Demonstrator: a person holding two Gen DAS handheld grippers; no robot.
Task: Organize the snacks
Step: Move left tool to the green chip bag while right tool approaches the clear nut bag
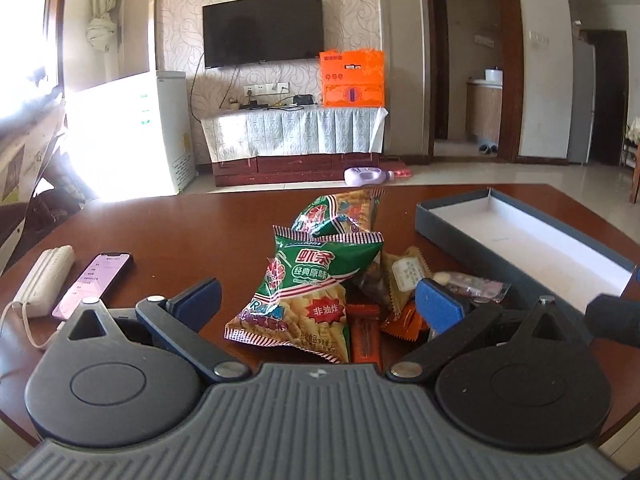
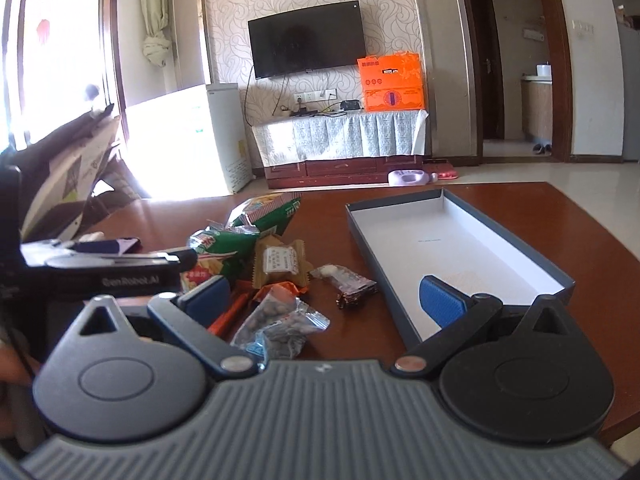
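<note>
two grippers, both jaws spread wide, holding nothing | left gripper [image 1: 320,300] low over snack pile, green chips bag [image 1: 312,300] between its fingers, not pinched | right gripper [image 2: 324,300] beside the pile, right finger over box [image 2: 400,248] | box open on table [image 1: 180,232], right of snacks | phone [image 1: 94,284] far left

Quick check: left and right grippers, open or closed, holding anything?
Left gripper: open, empty, fingers either side of the green crinkly shrimp-cracker bag.
Right gripper: open, empty, above the snack pile.
</note>
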